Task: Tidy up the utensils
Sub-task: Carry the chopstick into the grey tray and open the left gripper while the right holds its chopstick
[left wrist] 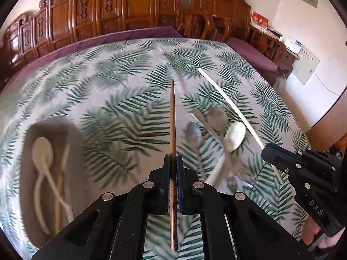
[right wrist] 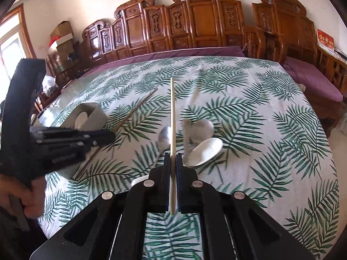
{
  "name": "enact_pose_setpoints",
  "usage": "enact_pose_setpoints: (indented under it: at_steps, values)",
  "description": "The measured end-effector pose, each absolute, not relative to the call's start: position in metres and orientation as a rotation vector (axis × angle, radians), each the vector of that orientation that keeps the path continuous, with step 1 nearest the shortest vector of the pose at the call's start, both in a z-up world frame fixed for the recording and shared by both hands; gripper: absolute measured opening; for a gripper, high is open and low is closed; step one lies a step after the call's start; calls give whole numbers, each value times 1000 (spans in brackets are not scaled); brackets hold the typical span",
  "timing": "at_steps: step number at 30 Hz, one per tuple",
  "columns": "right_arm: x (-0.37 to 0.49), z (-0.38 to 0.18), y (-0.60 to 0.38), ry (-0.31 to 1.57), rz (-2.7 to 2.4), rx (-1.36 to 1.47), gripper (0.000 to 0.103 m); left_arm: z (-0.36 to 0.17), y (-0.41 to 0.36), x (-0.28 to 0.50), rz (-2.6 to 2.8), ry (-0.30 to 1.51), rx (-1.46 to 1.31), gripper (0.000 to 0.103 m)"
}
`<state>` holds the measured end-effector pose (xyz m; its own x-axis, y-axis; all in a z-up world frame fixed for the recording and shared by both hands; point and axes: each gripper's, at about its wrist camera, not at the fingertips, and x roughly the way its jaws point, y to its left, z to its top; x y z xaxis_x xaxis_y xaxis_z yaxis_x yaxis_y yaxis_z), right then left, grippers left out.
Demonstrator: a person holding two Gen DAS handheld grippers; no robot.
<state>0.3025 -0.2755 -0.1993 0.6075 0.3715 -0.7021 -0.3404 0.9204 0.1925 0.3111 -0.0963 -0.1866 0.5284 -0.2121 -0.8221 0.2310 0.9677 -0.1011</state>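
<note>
My left gripper (left wrist: 173, 159) is shut on a brown wooden chopstick (left wrist: 172, 117) that points forward above the table. My right gripper (right wrist: 172, 157) is shut on a pale cream chopstick (right wrist: 172, 108); it also shows in the left wrist view (left wrist: 229, 106), held by the right gripper (left wrist: 269, 151). A grey utensil holder (left wrist: 28, 173) lies at the left with a pale spoon (left wrist: 42, 151) and sticks in it; it shows in the right wrist view (right wrist: 93, 114) too. A white ceramic spoon (right wrist: 205, 151), metal spoons (right wrist: 164, 136) and a fork (right wrist: 186, 134) lie ahead.
The table wears a palm-leaf cloth (right wrist: 260, 130). Carved wooden chairs (right wrist: 195, 21) with purple cushions (right wrist: 310, 80) line the far and right edges. The left gripper (right wrist: 65, 143) with its brown chopstick (right wrist: 132, 112) sits at the left of the right wrist view.
</note>
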Motion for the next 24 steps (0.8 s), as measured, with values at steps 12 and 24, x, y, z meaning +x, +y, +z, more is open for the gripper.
enact_pose_setpoints:
  at_steps: [12,24]
  values:
    - [284,-191,-233,806,490,-32,6,-162,-42,290,-235,935,64,5]
    - [271,-185,-209,796,537,-75,6,-158,2,276,-188,914,85,5]
